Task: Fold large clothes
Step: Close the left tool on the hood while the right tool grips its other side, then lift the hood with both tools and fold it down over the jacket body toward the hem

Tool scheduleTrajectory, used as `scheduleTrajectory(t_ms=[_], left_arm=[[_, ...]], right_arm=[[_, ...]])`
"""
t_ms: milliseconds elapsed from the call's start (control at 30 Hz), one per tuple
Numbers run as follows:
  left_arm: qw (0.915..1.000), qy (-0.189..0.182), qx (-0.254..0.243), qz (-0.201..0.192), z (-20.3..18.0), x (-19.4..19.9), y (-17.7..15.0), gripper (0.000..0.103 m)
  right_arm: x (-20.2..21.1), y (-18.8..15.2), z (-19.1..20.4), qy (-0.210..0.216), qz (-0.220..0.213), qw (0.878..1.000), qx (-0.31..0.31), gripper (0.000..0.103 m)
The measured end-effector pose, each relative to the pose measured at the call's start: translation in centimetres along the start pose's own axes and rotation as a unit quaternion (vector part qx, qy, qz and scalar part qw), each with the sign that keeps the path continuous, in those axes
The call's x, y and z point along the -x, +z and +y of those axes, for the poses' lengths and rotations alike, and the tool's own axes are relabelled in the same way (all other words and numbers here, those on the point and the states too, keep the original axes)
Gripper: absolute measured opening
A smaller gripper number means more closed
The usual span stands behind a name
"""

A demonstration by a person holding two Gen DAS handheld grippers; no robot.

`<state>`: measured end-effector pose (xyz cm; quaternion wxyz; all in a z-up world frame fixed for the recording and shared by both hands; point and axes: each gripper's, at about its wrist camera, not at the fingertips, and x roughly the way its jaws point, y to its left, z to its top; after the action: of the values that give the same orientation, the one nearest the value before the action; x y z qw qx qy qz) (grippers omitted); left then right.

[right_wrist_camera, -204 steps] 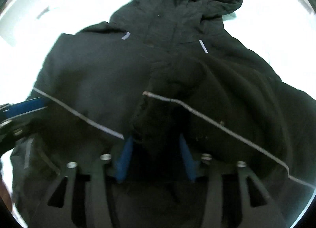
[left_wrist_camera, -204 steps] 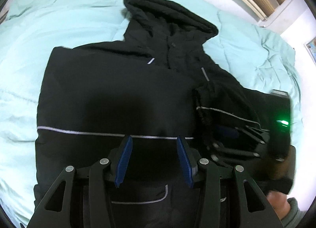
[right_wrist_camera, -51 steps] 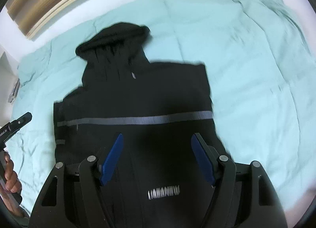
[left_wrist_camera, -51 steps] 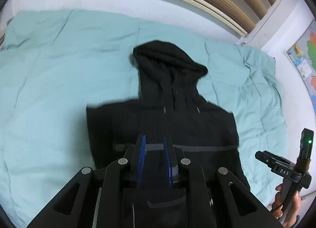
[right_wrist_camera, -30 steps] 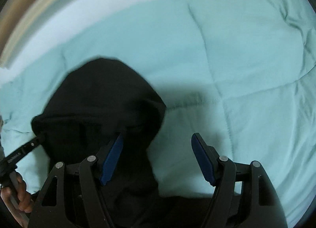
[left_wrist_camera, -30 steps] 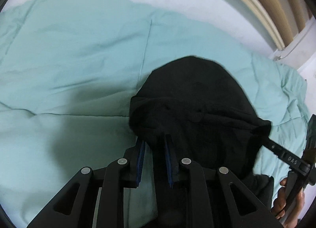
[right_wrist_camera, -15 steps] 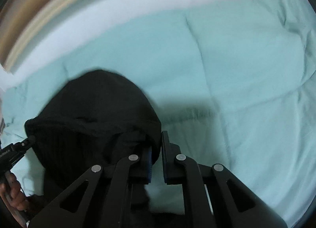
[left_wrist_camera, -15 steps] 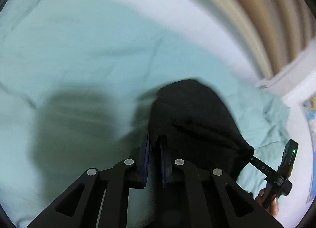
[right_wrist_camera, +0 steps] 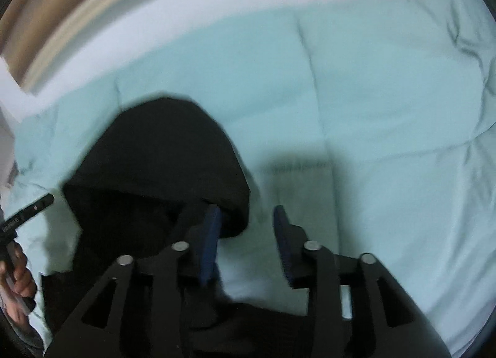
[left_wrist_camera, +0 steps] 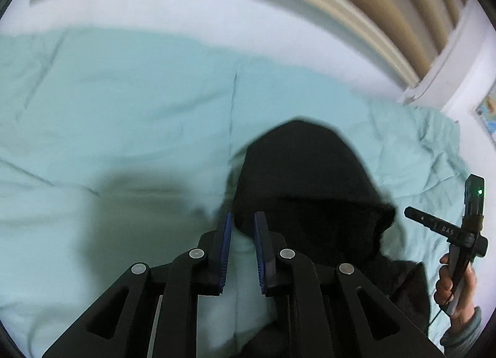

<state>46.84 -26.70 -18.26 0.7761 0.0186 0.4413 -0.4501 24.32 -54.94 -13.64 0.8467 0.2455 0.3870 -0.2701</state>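
Surface: a bed covered with a pale teal quilt, a slatted headboard curving along the far edge.

Garment: a black hooded jacket lies on the quilt, hood towards the headboard; only the hood and a little of the shoulders are in view (the body runs out of frame below both cameras).

Left gripper: its blue pads stand a narrow gap apart at the hood's left rim; a corner of black cloth sits between the tips, but I cannot tell whether they actually pinch it.

Right gripper: jaws spread wide, the inner pad touching the hood's right rim, the outer pad over bare quilt; nothing is clamped.

Step in hand: probably taking the hood by both corners, in order to fold it down onto the jacket's body.

Next move: likely the right jaws must close on the rim, then both corners lift together and travel back evenly; an uneven pull would skew the fold, since the padded cloth looks bulky.
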Motion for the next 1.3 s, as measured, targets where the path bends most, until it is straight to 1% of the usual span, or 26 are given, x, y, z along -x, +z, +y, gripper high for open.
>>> scheduleTrajectory(t_ms=[33,67,100,133,167,233,300,333,367,400,467,533,600,633,700,733,800,900,933,1000,1033,1067,1100,1167,1200,1300], left_arm=[[0.9998,-0.011,0.001,-0.014,-0.4,0.6,0.7,0.016],[0.9993,-0.027,0.002,-0.028,-0.8,1.1,1.5,0.017],[0.9984,-0.043,0.002,-0.036,-1.6,1.1,2.5,0.021],[0.9979,-0.054,-0.002,-0.035,-2.6,0.7,3.5,0.022],[0.998,-0.055,-0.007,-0.028,-3.6,-0.1,4.3,0.022],[0.9988,-0.046,-0.015,0.007,-4.7,-3.0,5.2,0.022],[0.9985,-0.024,-0.016,0.046,-4.9,-6.6,4.6,0.022],[0.9976,-0.024,-0.014,0.063,-4.8,-7.6,3.9,0.022],[0.996,-0.023,-0.006,0.087,-4.2,-9.0,2.9,0.022],[0.9933,-0.02,0.007,0.113,-3.3,-10.4,1.7,0.022],[0.9884,-0.029,0.032,0.146,-1.5,-12.2,-0.3,0.019],[0.9863,-0.048,0.06,0.146,0.0,-12.9,-1.2,0.011],[0.9843,-0.057,0.083,0.146,0.7,-13.0,-1.1,0.007],[0.9849,-0.057,0.081,0.142,0.5,-12.8,-0.9,0.007],[0.989,-0.048,0.06,0.127,-0.4,-11.7,-0.7,0.007],[0.9911,-0.042,0.046,0.118,-1.2,-10.9,-0.6,0.007],[0.9944,-0.044,0.027,0.093,-2.3,-8.7,-0.2,0.008],[0.9962,-0.06,0.028,0.057,-2.7,-6.0,0.3,0.008],[0.9962,-0.067,0.033,0.045,-2.8,-5.4,0.4,0.009],[0.9968,-0.062,0.043,0.027,-2.6,-4.9,0.4,0.009],[0.9973,-0.046,0.048,0.03,-2.2,-5.5,0.2,0.009],[0.9971,-0.025,0.056,0.045,-1.6,-6.4,0.0,0.009],[0.9954,0.001,0.063,0.072,-1.1,-8.1,-0.3,0.009],[0.9901,0.016,0.07,0.121,0.5,-10.7,-1.2,0.008],[0.989,0.016,0.075,0.126,1.3,-11.0,-1.5,0.008],[0.9904,0.022,0.065,0.12,0.9,-10.6,-1.0,0.008]], right_arm=[[1.0,0.6,0.3,0.005,-0.018,1.0,-0.002,0.053],[1.5,1.1,0.7,0.012,-0.027,1.0,-0.002,0.053],[1.8,1.9,1.3,0.025,-0.034,0.999,-0.001,0.053],[1.7,2.6,2.1,0.037,-0.034,0.999,0.0,0.053],[1.2,3.3,3.0,0.046,-0.032,0.998,0.002,0.053],[-0.6,4.1,4.9,0.044,-0.025,0.999,0.015,0.053],[-3.1,4.0,6.1,0.05,-0.001,0.998,0.024,0.053],[-4.7,3.6,6.6,0.052,0.017,0.998,0.026,0.053],[-6.1,3.2,7.1,0.054,0.033,0.998,0.03,0.052],[-7.9,2.4,7.2,0.052,0.058,0.996,0.039,0.052],[-10.4,0.2,6.9,0.025,0.088,0.994,0.067,0.052],[-11.8,-1.1,6.7,0.015,0.093,0.992,0.085,0.052],[-12.3,-1.3,6.2,0.021,0.09,0.993,0.079,0.052],[-12.2,-1.0,6.0,0.024,0.09,0.993,0.073,0.052],[-11.1,-0.7,5.0,0.028,0.089,0.994,0.065,0.052],[-10.2,-0.7,4.4,0.029,0.084,0.994,0.065,0.052],[-8.4,-0.6,3.8,0.035,0.07,0.995,0.059,0.052],[-5.4,-0.4,2.2,0.045,0.035,0.998,0.039,0.054],[-4.9,-0.3,1.6,0.042,0.027,0.998,0.031,0.054],[-5.0,-0.1,0.4,0.025,0.025,0.999,0.022,0.054],[-5.8,0.0,0.0,0.009,0.033,0.999,0.023,0.054],[-7.1,-0.1,-0.5,-0.007,0.052,0.998,0.023,0.054],[-8.0,-0.4,-0.7,-0.012,0.071,0.997,0.021,0.054],[-11.2,-1.4,-1.7,0.007,0.122,0.992,0.005,0.054],[-11.9,-1.7,-2.2,0.013,0.126,0.992,-0.004,0.057],[-12.1,-1.7,-3.2,0.028,0.124,0.992,-0.016,0.058]])
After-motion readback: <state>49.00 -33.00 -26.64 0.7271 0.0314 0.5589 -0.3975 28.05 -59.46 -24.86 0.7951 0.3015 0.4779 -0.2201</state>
